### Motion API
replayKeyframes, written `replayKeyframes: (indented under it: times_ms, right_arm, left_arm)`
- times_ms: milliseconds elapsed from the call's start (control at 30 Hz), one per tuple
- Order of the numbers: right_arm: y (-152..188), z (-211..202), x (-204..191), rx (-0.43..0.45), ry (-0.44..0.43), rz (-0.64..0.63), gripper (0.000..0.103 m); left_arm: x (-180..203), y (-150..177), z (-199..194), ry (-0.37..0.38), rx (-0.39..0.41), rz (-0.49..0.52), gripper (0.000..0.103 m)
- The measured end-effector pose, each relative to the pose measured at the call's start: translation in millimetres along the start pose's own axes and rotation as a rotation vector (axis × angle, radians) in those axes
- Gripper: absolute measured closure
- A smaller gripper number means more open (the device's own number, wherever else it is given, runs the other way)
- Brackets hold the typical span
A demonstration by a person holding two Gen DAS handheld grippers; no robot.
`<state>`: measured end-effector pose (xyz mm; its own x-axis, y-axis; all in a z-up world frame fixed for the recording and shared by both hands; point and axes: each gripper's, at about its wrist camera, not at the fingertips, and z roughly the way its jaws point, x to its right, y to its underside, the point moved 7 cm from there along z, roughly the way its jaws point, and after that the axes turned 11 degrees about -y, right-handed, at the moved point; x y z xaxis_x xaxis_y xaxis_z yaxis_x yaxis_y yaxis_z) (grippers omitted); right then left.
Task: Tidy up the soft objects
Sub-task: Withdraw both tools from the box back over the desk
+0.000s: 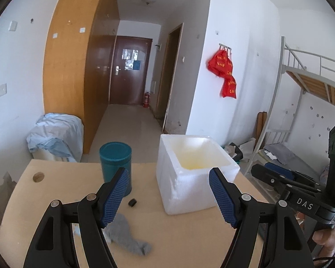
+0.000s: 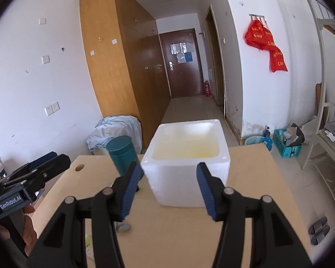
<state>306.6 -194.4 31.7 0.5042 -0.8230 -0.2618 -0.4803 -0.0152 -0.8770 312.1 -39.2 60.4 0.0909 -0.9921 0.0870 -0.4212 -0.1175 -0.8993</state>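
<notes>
Left wrist view: my left gripper (image 1: 168, 195) hangs over the wooden counter (image 1: 189, 234) with its jaws spread wide and nothing between them. A grey sock (image 1: 127, 239) lies crumpled on the counter just below my left pad, near a small black object (image 1: 132, 202). Beyond stand a teal canister (image 1: 115, 163) and a white foam box (image 1: 196, 174), side by side. Right wrist view: my right gripper (image 2: 166, 192) also has its jaws released and empty, aimed at the foam box (image 2: 185, 176); the sock (image 2: 122, 226) peeks out beneath my left finger.
</notes>
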Motion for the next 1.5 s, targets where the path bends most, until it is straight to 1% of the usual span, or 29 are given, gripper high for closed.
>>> replayKeyframes:
  times_ms: [200, 367, 433, 500, 567, 633, 667, 700, 733, 800, 833, 900, 1000, 1167, 1333, 1500]
  right_arm:
    - [11.6, -16.2, -14.4, 0.006, -0.012, -0.008, 0.046]
    - [28.2, -22.3, -28.0, -0.003, -0.025, -0.012, 0.046]
    - [34.4, -23.8, -34.9, -0.006, -0.029, -0.015, 0.046]
    - [39.6, -25.3, -41.8, -0.005, -0.032, -0.015, 0.046]
    - [45.4, -25.6, -48.5, -0.003, -0.034, -0.019, 0.046]
    - [50.7, -25.1, -54.4, -0.002, -0.033, -0.022, 0.046]
    - [53.9, -24.5, -57.9, 0.0, -0.038, -0.021, 0.044]
    - [56.8, -23.8, -60.4, 0.0, -0.043, -0.018, 0.039]
    - [59.9, -23.3, -63.7, -0.001, -0.046, -0.015, 0.037]
    - [64.6, -19.9, -69.3, -0.003, -0.046, -0.015, 0.032]
    - [67.4, -16.2, -73.0, -0.01, -0.045, -0.024, 0.031]
    - [72.9, -10.1, -79.2, -0.024, -0.047, -0.034, 0.025]
    - [80.0, 1.7, -88.5, -0.049, -0.066, -0.046, 0.021]
    - [92.2, 20.1, -99.0, -0.095, -0.091, -0.056, 0.018]
    - [102.2, 29.6, -107.3, -0.13, -0.106, -0.071, 0.018]
    - [109.7, 28.9, -112.0, -0.139, -0.115, -0.079, 0.018]
  left_arm:
    - [-8.9, 11.7, -27.3, -0.016, 0.011, 0.002, 0.028]
    - [-24.3, 27.9, -47.3, -0.025, 0.017, -0.019, 0.028]
    - [-30.5, 33.9, -52.8, -0.033, 0.02, -0.025, 0.026]
    - [-37.4, 39.2, -59.8, -0.04, 0.03, -0.03, 0.02]
    - [-44.4, 46.4, -67.8, -0.044, 0.043, -0.035, 0.018]
    - [-52.9, 52.9, -71.6, -0.048, 0.04, -0.039, 0.017]
    - [-56.7, 56.4, -73.3, -0.048, 0.037, -0.042, 0.016]
    - [-61.0, 60.1, -74.8, -0.049, 0.035, -0.047, 0.015]
    - [-67.6, 65.6, -76.0, -0.052, 0.029, -0.055, 0.014]
    - [-76.8, 73.1, -77.2, -0.06, 0.023, -0.064, 0.01]
    - [-83.1, 77.4, -78.2, -0.067, 0.024, -0.069, 0.009]
    - [-94.5, 83.1, -80.0, -0.095, 0.027, -0.072, 0.008]
    - [-111.5, 90.8, -79.7, -0.123, 0.014, -0.083, 0.006]
    - [-133.3, 106.4, -78.6, -0.148, -0.015, -0.114, 0.003]
    - [-139.5, 122.4, -79.5, -0.162, -0.037, -0.112, 0.002]
    - [-142.4, 138.5, -80.1, -0.17, -0.066, -0.101, 0.002]
